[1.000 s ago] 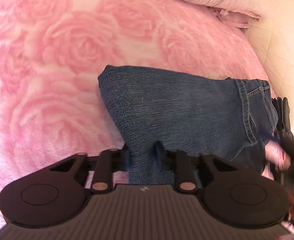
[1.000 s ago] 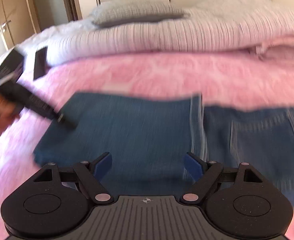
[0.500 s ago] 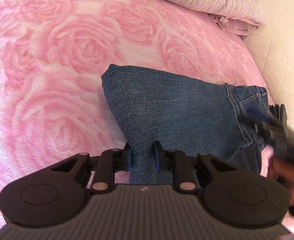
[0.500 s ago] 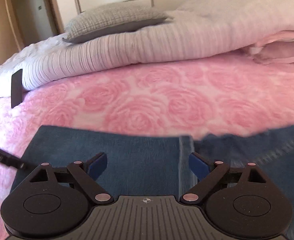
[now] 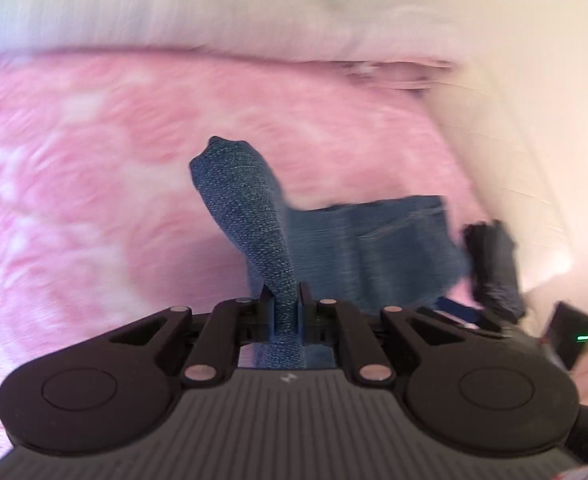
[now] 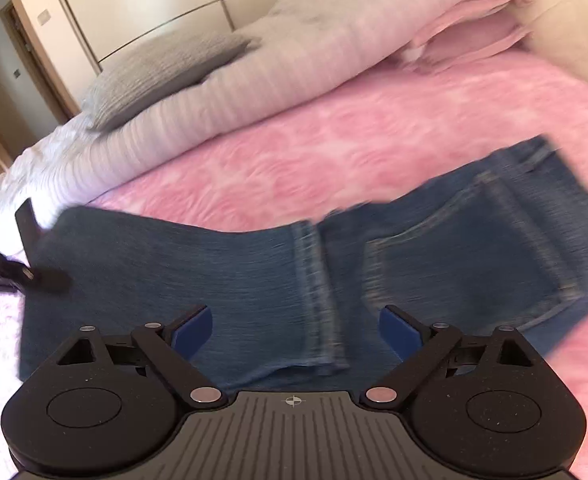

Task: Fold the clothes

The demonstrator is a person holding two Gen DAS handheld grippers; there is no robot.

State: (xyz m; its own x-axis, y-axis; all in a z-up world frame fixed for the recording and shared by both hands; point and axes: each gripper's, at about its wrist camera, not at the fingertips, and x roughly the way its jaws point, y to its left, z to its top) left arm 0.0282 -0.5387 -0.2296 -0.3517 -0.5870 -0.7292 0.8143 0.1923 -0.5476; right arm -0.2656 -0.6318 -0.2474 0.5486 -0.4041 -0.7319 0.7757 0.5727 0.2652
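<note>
Left gripper (image 5: pixel 281 300): I have its jaws closing, pinched on a fold of the jeans (image 5: pixel 249 216), which rises in a narrow column toward 12 o'clock in the left wrist view.
Right gripper (image 6: pixel 296 330): spread wide and pinching nothing; I hold it over the denim, the hem seam (image 6: pixel 314 292) between its blue pads (image 6: pixel 191 330).
Jeans: on the pink blanket (image 6: pixel 354 132), already doubled over; in the right wrist view the leg runs out to 9 o'clock and the back pocket (image 6: pixel 466 268) lies at 3 o'clock.
Other gripper seen: from the right wrist camera, the left gripper's dark tip (image 6: pixel 33 276) is at 9 o'clock on the leg's edge.
Step in hand: I judge this a lift of the leg end to carry it over toward the pocket side.
Doing it well: I would keep the pinch firm and deep in the fold, take a second hold with the free jaws before swinging, and lay edge to edge so no crease gets trapped.
Risk: a one-point lift may let the layers slide apart.
Bedding: a striped duvet (image 6: pixel 253 80) and a grey pillow (image 6: pixel 165 72) at 11 o'clock, well clear.
Containers: none that I can see; no basket, drawer or box in either view.
Blur: heavy in the left wrist view, so I cannot read fine creases.
</note>
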